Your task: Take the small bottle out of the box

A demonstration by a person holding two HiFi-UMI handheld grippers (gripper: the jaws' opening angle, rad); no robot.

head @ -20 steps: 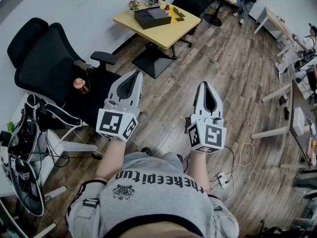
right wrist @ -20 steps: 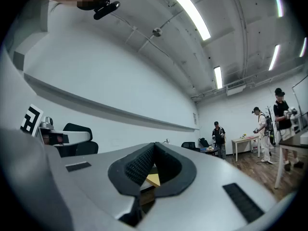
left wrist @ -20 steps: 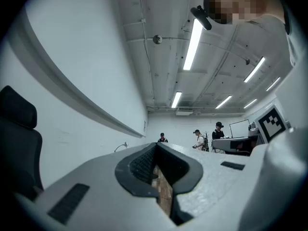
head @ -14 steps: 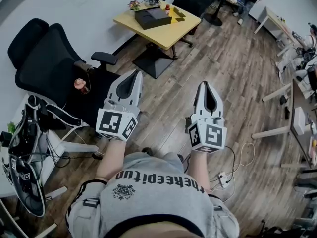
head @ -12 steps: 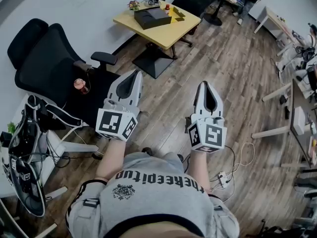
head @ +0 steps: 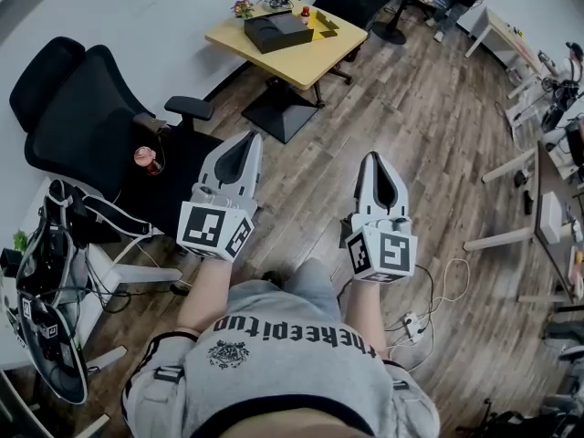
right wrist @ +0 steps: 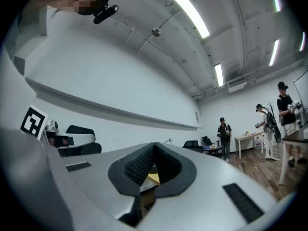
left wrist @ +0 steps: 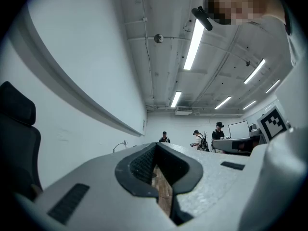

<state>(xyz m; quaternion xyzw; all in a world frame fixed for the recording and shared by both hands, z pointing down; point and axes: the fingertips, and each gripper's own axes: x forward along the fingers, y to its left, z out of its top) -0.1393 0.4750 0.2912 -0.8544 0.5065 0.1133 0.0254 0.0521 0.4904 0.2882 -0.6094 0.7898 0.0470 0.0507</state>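
A black box lies on a yellow table far ahead across the room in the head view. A small red item stands behind the box; whether it is the bottle I cannot tell. My left gripper and right gripper are held side by side in front of the person's chest, far short of the table. Both point forward over the wooden floor. In the left gripper view the left gripper has its jaws closed tip to tip with nothing between them. The right gripper looks the same in its own view.
A black office chair stands at the left, with a small can beside it. A rack of cabled gear is at the near left. Cables and a power strip lie on the floor. White desks line the right. People stand far off.
The head view has shifted slightly, so the table sits a touch higher and further left. A knee has come forward between the arms. Both grippers keep their place and stay shut.
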